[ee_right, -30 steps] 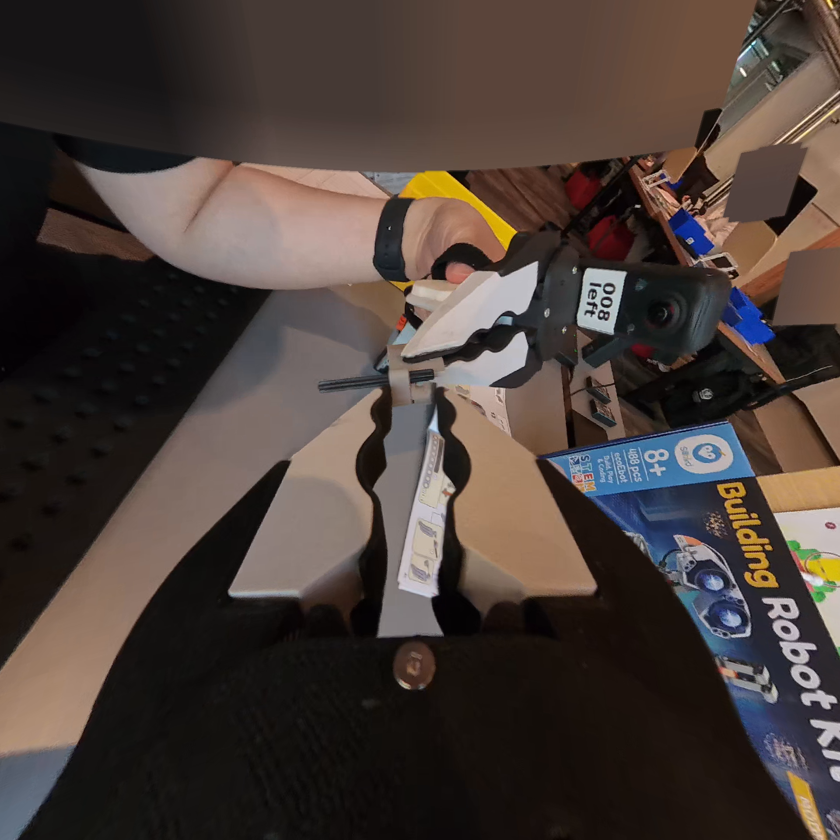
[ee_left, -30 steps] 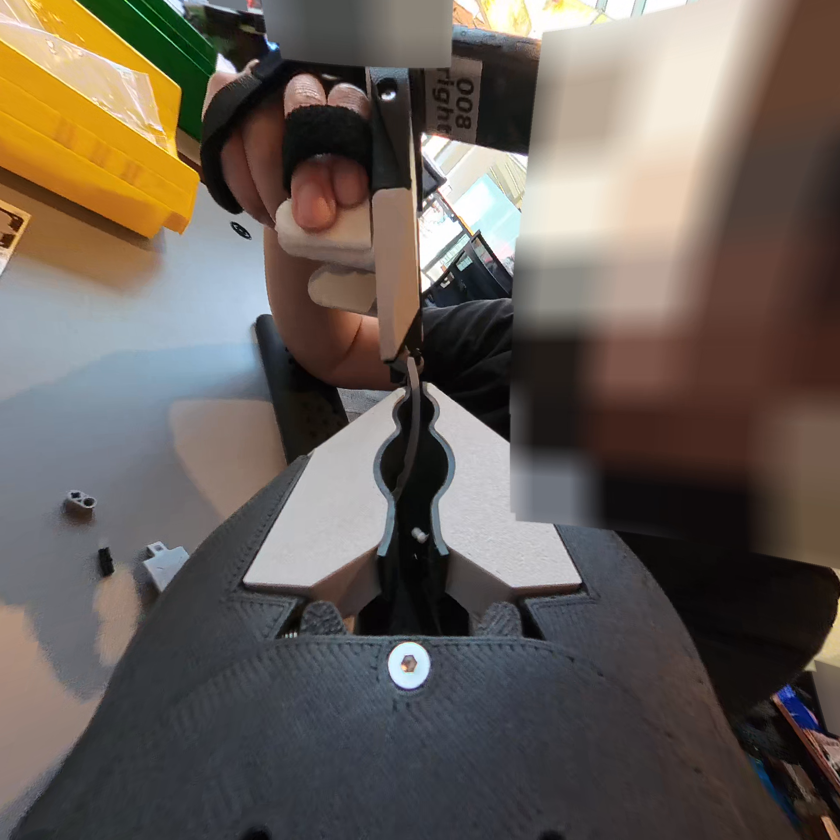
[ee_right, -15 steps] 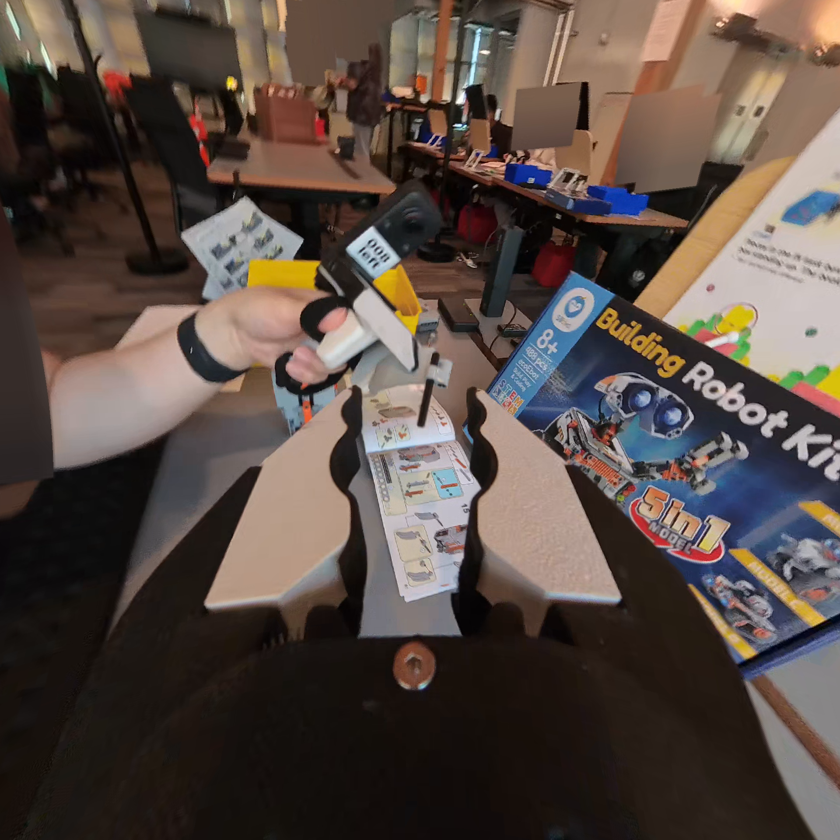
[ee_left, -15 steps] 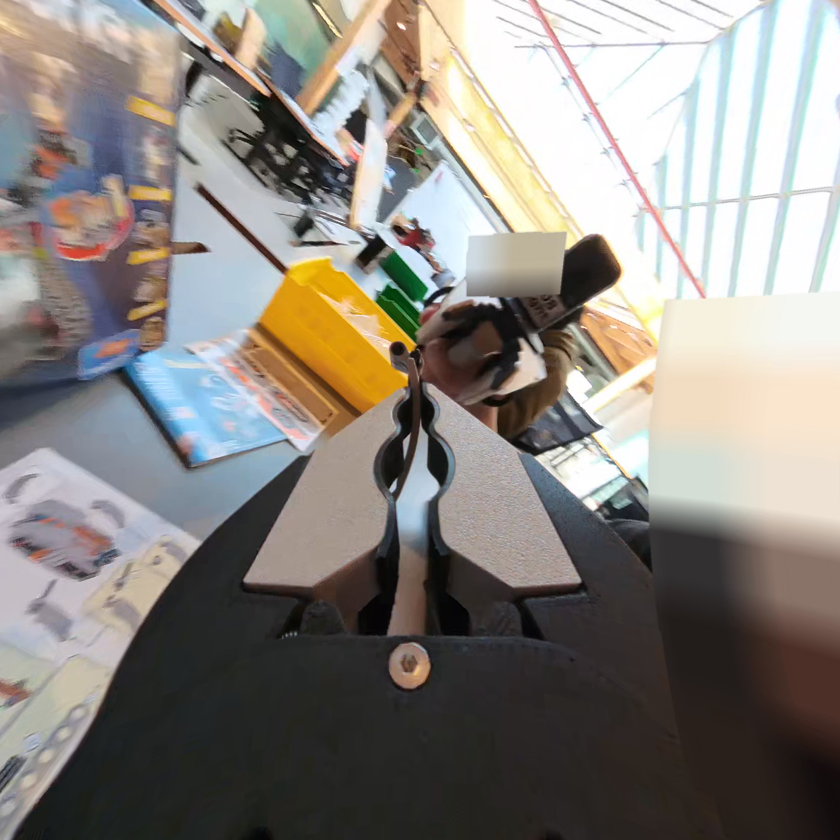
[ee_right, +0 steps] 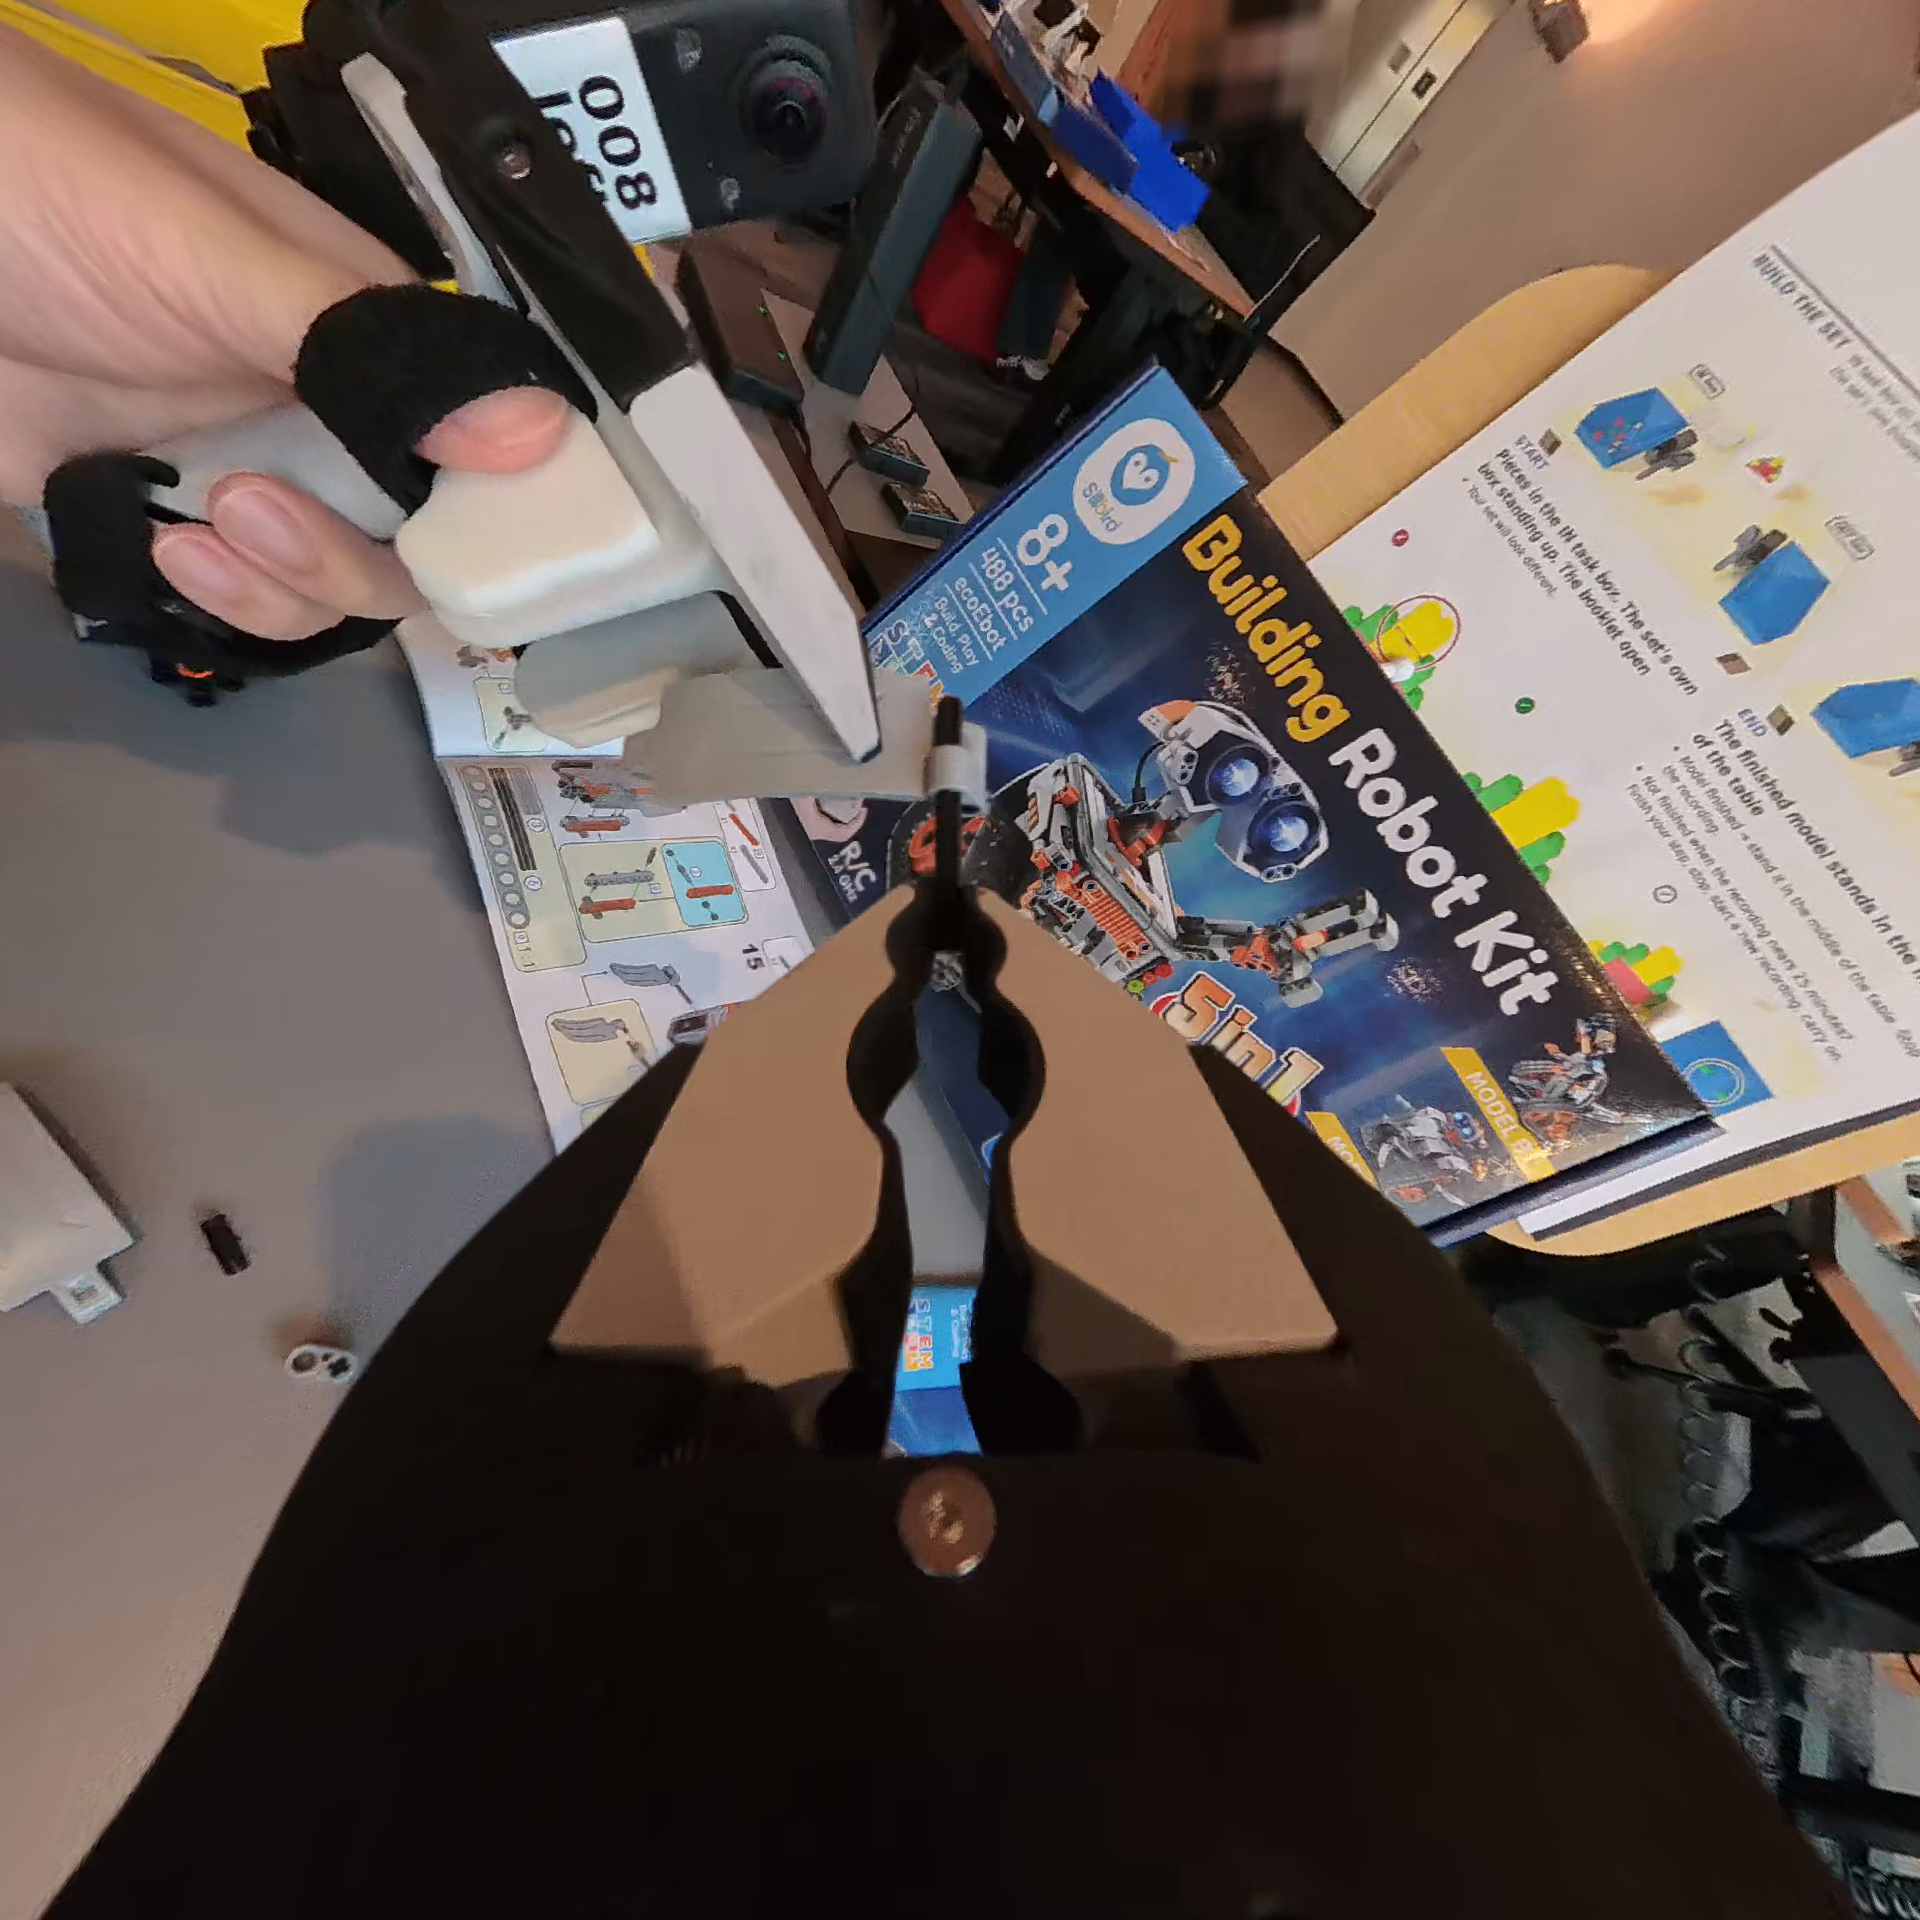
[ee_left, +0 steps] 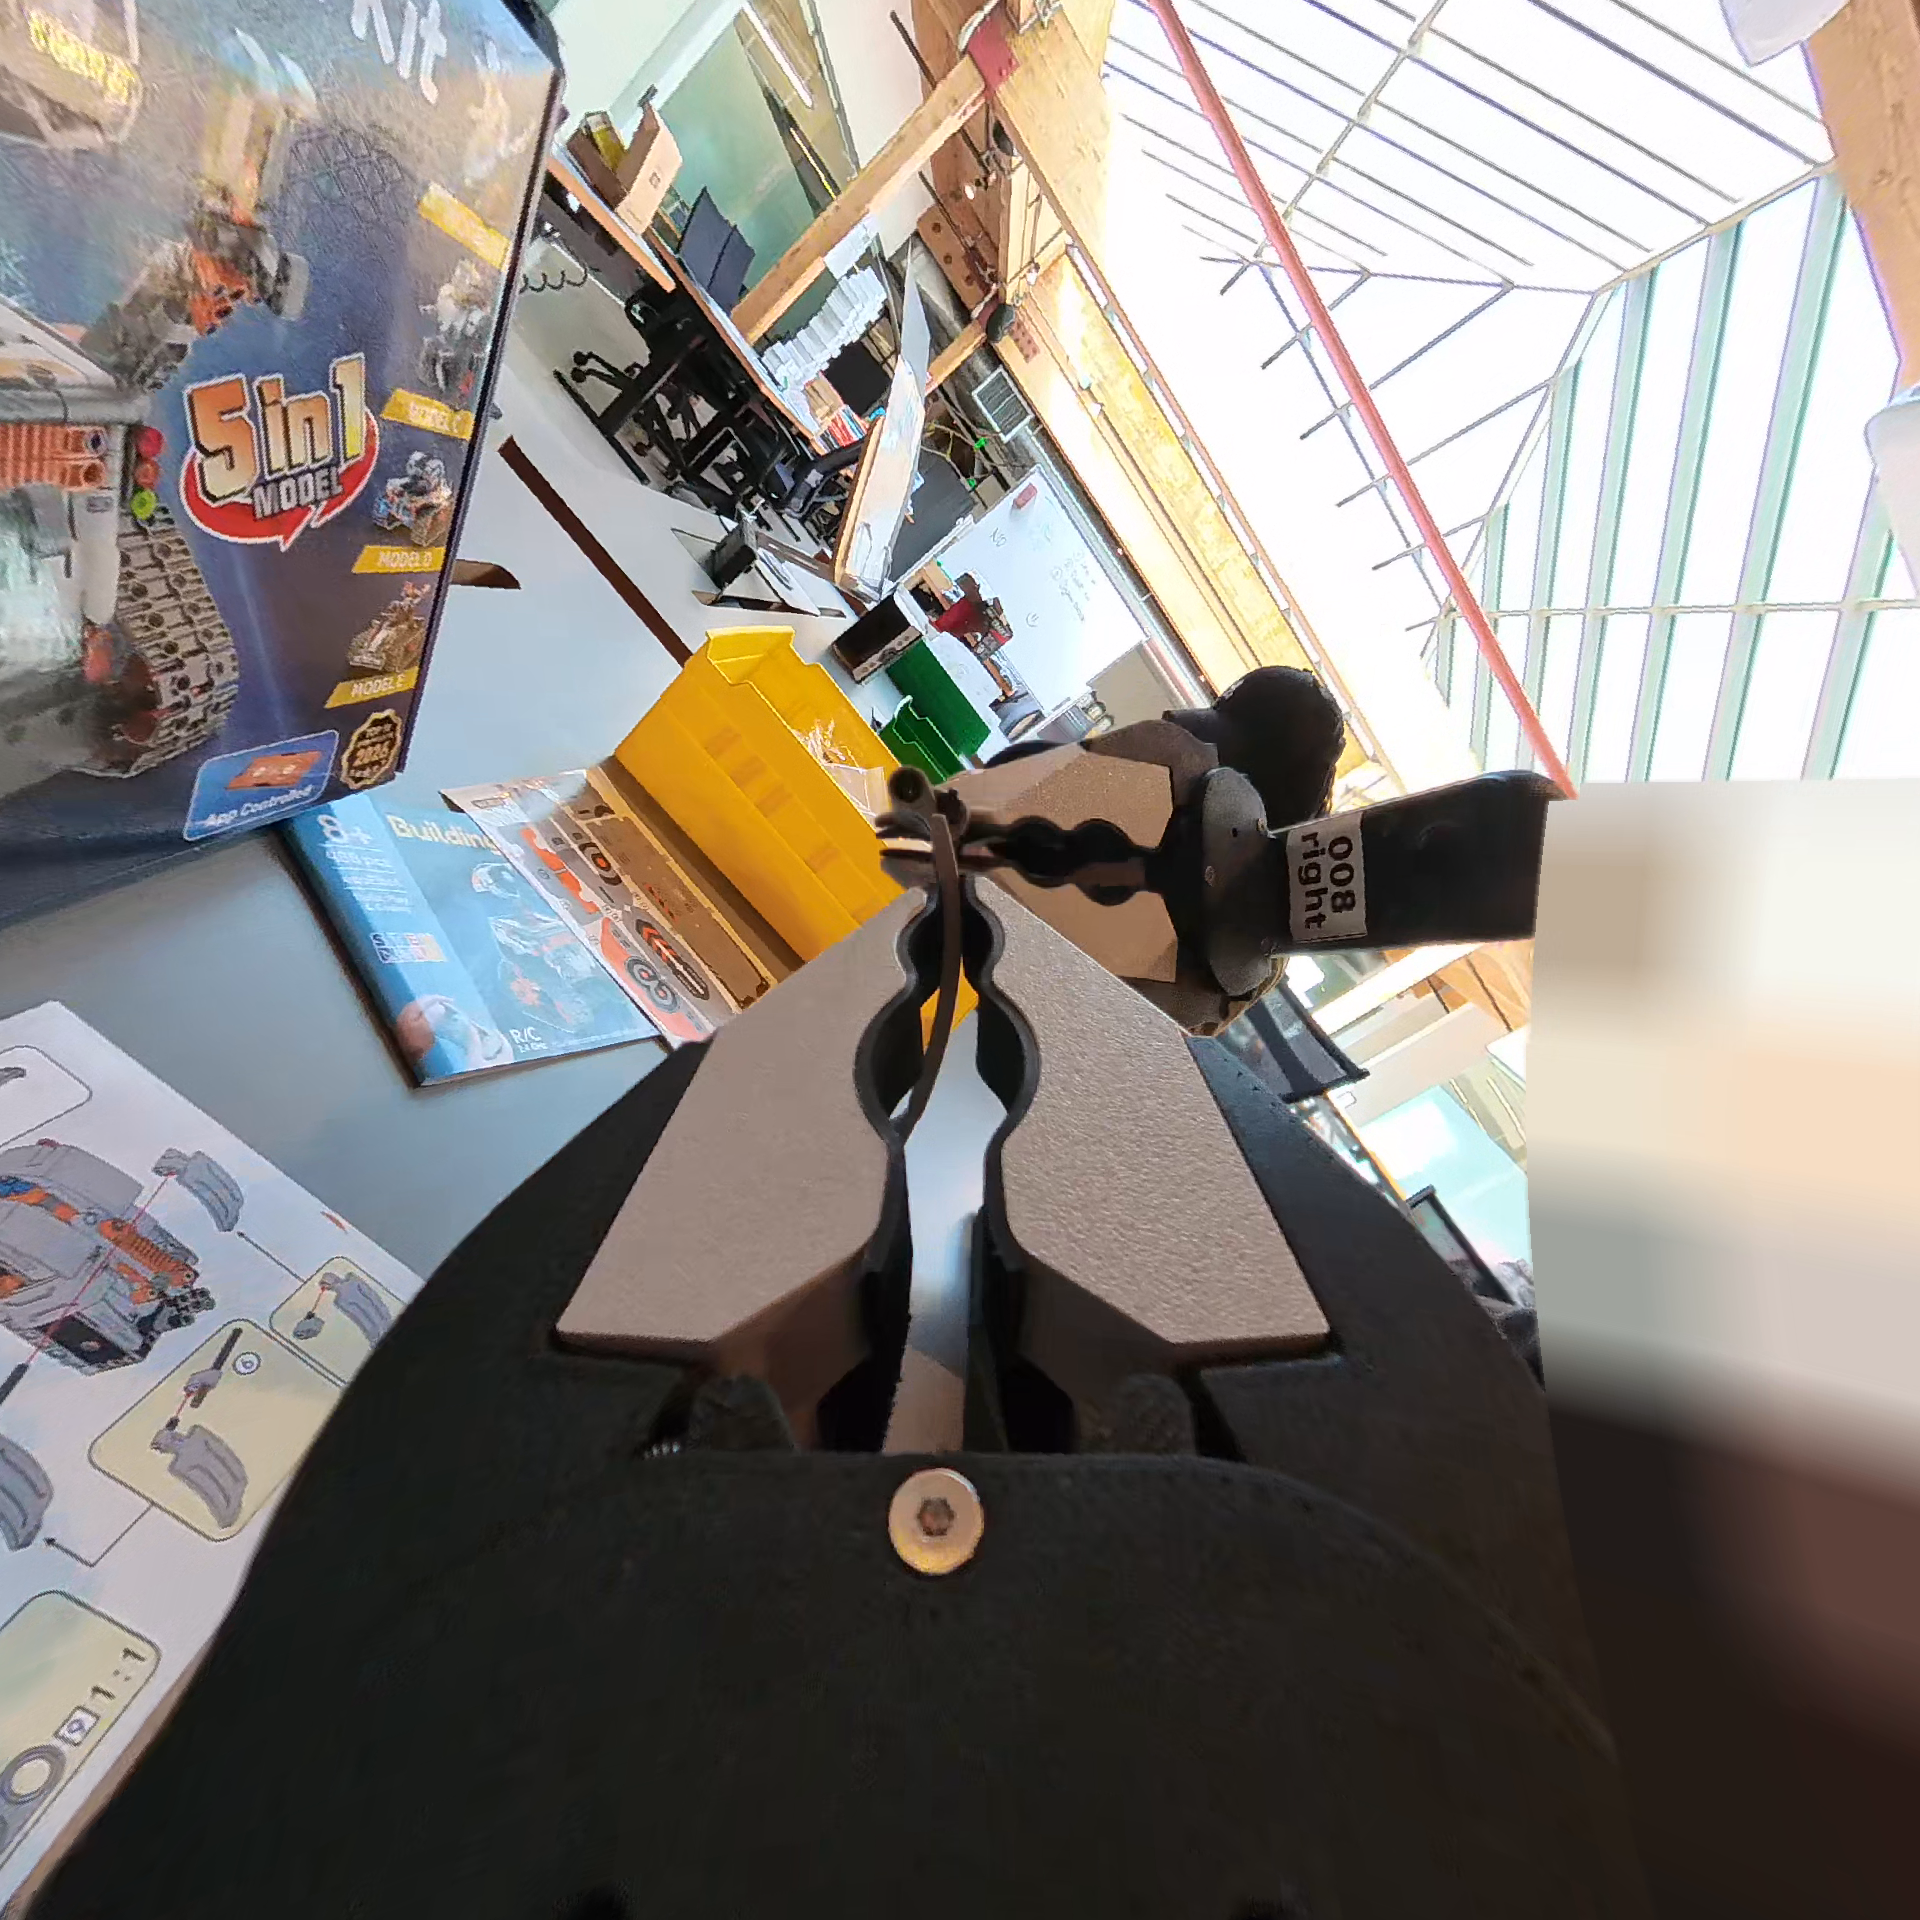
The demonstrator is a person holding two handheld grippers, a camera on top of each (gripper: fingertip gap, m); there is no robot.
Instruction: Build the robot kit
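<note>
My left gripper [ee_left: 940, 899] is shut on a thin grey curved panel piece [ee_left: 932, 997], seen edge-on between its fingers. In the right wrist view the left gripper [ee_right: 883, 753] holds this piece [ee_right: 769, 748] above the table. A black axle [ee_right: 945, 831] passes through the piece's light hub [ee_right: 958, 769]. My right gripper [ee_right: 945, 912] is shut on the lower part of that axle. In the left wrist view the right gripper [ee_left: 961, 826] meets my left fingertips from the right, and the axle's end [ee_left: 909, 787] sticks out beside it.
A blue robot kit box [ee_right: 1299, 831] stands behind the grippers and shows in the left wrist view [ee_left: 208, 416]. An open instruction booklet [ee_right: 623, 883] lies on the grey table [ee_right: 208, 935]. Small loose parts [ee_right: 223, 1242] lie at left. A yellow bin [ee_left: 748, 769] stands farther back. My two grippers' fingertips are within a few centimetres of each other.
Half a second ago my right gripper was open and apart from the left. It has come back and shut on the axle. Both grippers have swung round.
</note>
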